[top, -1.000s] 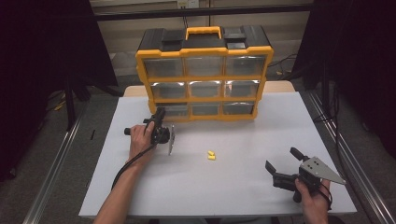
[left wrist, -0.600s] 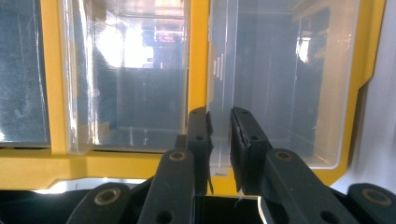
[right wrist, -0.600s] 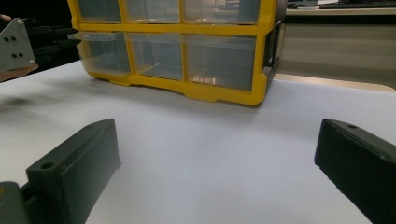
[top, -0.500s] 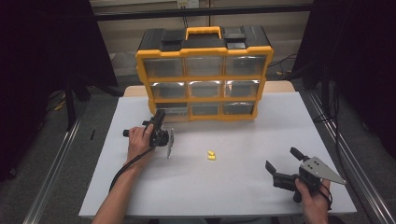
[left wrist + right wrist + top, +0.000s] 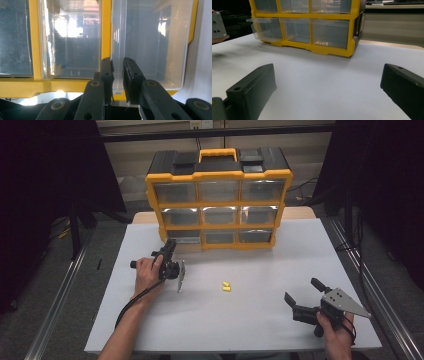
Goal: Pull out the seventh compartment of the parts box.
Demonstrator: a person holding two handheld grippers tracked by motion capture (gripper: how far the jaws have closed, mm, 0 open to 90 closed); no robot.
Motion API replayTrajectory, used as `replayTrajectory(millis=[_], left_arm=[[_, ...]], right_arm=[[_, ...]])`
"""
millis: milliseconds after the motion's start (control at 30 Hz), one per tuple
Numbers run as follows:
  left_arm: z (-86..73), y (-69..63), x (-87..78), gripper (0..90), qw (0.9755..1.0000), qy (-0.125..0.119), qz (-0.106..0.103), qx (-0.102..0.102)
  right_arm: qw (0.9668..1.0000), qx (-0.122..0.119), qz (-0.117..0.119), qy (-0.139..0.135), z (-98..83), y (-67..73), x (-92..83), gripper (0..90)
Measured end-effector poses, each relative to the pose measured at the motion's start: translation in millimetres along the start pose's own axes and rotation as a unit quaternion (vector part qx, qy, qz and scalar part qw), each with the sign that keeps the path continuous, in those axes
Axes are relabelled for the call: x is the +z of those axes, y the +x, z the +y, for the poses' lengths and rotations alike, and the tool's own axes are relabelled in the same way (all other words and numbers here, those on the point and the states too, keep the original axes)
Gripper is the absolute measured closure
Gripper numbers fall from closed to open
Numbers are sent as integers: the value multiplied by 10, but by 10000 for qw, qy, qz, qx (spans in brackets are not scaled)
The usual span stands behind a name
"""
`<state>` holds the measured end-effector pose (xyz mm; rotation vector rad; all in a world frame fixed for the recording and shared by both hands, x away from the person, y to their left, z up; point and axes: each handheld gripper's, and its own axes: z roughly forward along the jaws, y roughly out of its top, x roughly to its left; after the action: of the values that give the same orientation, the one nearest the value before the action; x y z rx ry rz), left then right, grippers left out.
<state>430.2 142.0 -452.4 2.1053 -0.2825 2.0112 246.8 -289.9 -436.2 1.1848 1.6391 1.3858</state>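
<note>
1. Still clamped on the lip of the bottom-left drawer (image 5: 263, 28): left hand-held gripper (image 5: 117, 62), barely shifted since a second ago.
2. Drawer: slightly out of the organizer (image 5: 218, 200); pull likely unfinished.
3. Right hand-held gripper (image 5: 328, 68): jaws apart, idle over the worktop (image 5: 250, 320).

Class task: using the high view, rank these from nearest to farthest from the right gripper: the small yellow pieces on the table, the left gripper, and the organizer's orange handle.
From the right gripper:
1. Small yellow pieces, mid-table, to its left.
2. Left gripper, farther left, at the organizer's bottom-left drawer.
3. Orange handle, on the organizer's top, at the back.
</note>
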Motion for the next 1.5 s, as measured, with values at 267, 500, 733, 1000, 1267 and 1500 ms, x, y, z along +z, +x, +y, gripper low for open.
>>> replayTrajectory(millis=[267, 500, 733, 1000, 1267, 1500], left_arm=[[3, 5, -42, 793, 10000, -18, -50, -2], [25, 15, -95, 793, 10000, -7, -58, 14], [13, 5, -136, 793, 10000, -33, -47, 0], [33, 6, -176, 795, 9999, -51, -106, 74], [36, -7, -235, 795, 9998, -53, -118, 143], [25, 4, -305, 795, 9998, -112, -112, 140]], right_arm=[[10000, -6, 10, -27, 0, -17, -3, 0], [10000, -7, 37, -28, 0, -6, -1, 0], [10000, -20, 73, -52, -2, -5, -2, 0], [10000, -6, 79, -58, -2, -5, -4, 0], [10000, -12, 78, -60, -2, -5, -6, 0], [9999, 36, 77, -73, 1, -1, -4, 0]])
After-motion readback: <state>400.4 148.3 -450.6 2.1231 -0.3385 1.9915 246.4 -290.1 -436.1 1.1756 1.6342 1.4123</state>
